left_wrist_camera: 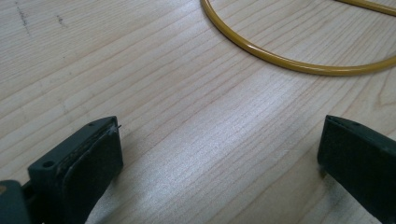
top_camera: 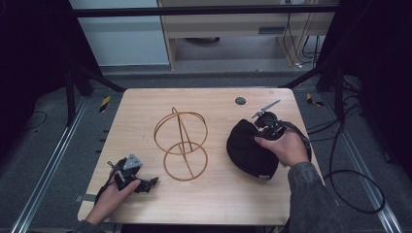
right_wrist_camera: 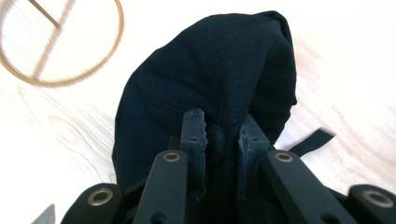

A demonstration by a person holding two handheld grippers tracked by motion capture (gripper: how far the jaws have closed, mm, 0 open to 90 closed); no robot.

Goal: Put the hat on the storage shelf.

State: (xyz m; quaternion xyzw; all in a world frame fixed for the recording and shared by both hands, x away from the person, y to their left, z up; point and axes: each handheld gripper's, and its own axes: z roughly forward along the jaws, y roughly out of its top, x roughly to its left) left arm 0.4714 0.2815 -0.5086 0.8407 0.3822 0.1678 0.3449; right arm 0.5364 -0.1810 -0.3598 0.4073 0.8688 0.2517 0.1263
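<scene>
1. My right gripper (right_wrist_camera: 222,135) is clamped on a bunched fold of the black cap (right_wrist_camera: 210,70).
2. The cap sits on the right side of the wooden table (top_camera: 145,104), beside the gold wire stand (top_camera: 182,145); it may be partly lifted, hard to judge.
3. My left gripper (left_wrist_camera: 219,154) rests low over bare wood, jaws wide apart, holding nothing.

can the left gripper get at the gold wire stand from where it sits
Probably yes: the left gripper rests open on the table, and only bare wood lies between its jaws and the gold wire stand close ahead.
</scene>
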